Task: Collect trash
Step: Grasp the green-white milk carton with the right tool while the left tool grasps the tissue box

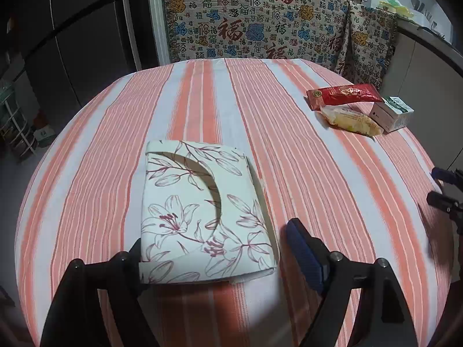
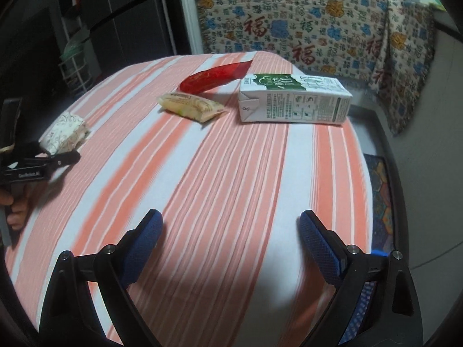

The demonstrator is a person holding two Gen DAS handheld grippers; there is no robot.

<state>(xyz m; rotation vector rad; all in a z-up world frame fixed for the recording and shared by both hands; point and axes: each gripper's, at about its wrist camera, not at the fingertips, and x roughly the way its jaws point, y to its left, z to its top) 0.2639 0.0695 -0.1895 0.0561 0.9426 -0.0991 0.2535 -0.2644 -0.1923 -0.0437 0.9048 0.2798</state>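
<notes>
Both grippers stand open and empty. The milk carton (image 2: 292, 99) lies ahead of the right gripper (image 2: 231, 237), its long axis crosswise; the left gripper (image 1: 220, 248) straddles the floral bag (image 1: 202, 214).

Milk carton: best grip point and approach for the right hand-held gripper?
Grip the milk carton across its two long flat sides, mid-length, coming from above. It lies on its side, unobstructed; the yellow wrapper sits clear, and the right hand-held gripper is open.

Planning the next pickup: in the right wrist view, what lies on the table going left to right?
Floral tissue box → yellow snack packet → milk carton. The red wrapper overlaps the packet and carton in position, so it is left out.
</notes>
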